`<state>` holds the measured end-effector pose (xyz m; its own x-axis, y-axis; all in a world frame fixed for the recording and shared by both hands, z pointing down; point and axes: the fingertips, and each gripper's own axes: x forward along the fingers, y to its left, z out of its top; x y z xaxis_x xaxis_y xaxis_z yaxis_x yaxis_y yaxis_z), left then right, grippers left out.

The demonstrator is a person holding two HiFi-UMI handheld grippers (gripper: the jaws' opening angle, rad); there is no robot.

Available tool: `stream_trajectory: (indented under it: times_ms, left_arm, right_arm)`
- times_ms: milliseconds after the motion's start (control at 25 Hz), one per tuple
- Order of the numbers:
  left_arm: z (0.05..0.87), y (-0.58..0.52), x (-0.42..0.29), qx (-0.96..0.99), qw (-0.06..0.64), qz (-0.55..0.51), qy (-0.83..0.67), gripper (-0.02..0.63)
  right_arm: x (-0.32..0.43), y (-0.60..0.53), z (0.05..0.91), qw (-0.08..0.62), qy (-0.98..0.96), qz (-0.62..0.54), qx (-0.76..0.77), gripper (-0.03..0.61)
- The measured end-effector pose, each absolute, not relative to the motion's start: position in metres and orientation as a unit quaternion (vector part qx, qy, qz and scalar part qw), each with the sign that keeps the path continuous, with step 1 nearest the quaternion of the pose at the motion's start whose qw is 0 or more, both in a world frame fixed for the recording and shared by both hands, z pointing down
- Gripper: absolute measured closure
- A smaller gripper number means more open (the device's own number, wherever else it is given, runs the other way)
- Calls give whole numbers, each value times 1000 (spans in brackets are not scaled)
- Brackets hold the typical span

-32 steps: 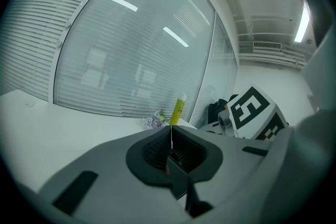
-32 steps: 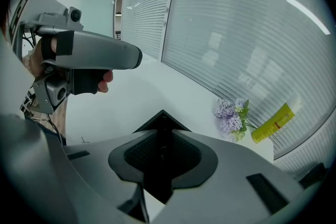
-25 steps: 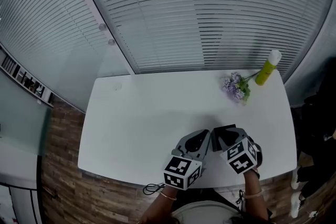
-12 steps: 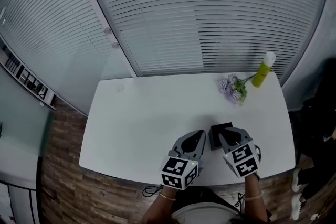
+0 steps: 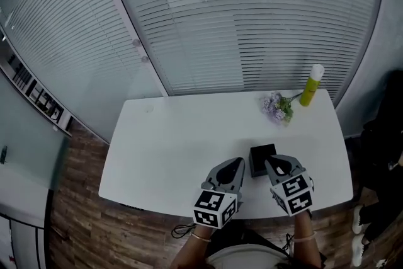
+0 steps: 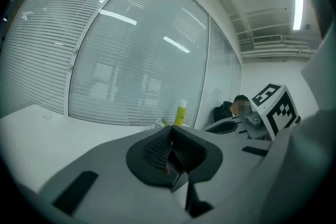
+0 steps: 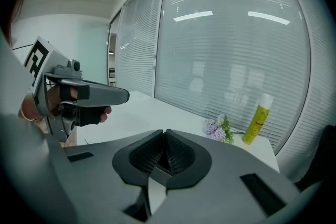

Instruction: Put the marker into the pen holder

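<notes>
The pen holder [image 5: 262,159] is a small black square box on the white table [image 5: 170,148], near the front edge. No marker shows in any view. My left gripper [image 5: 236,163] hovers just left of the holder, its jaws pressed together with nothing clearly between them [image 6: 170,129]. My right gripper [image 5: 272,162] sits at the holder's front right corner, also shut and empty [image 7: 165,132]. The right gripper view also catches the left gripper [image 7: 107,94], with a hand on its grip.
A bunch of purple flowers [image 5: 278,107] lies at the table's back right, and a yellow bottle [image 5: 311,85] with a white cap stands beside it. Glass walls with blinds rise behind the table. The wooden floor [image 5: 75,223] lies to the left.
My right gripper has drawn back toward the front edge, uncovering more of the black holder. The left gripper has barely moved. The head view has shifted slightly.
</notes>
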<state>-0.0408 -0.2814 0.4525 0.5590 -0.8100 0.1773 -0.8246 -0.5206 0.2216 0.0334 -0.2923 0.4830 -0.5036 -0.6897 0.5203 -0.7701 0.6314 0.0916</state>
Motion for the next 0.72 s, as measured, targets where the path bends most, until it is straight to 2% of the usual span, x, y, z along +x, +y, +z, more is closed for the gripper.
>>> stream_trajectory:
  times_ms: [360, 720]
  left_arm:
    - [442, -256, -41, 868, 126, 24, -480, 594]
    - [429, -232, -47, 861, 104, 23, -497, 594]
  right_arm:
    - [48, -274, 462, 219, -871, 57, 436, 548]
    - [59, -257, 436, 127, -882, 78, 448, 550]
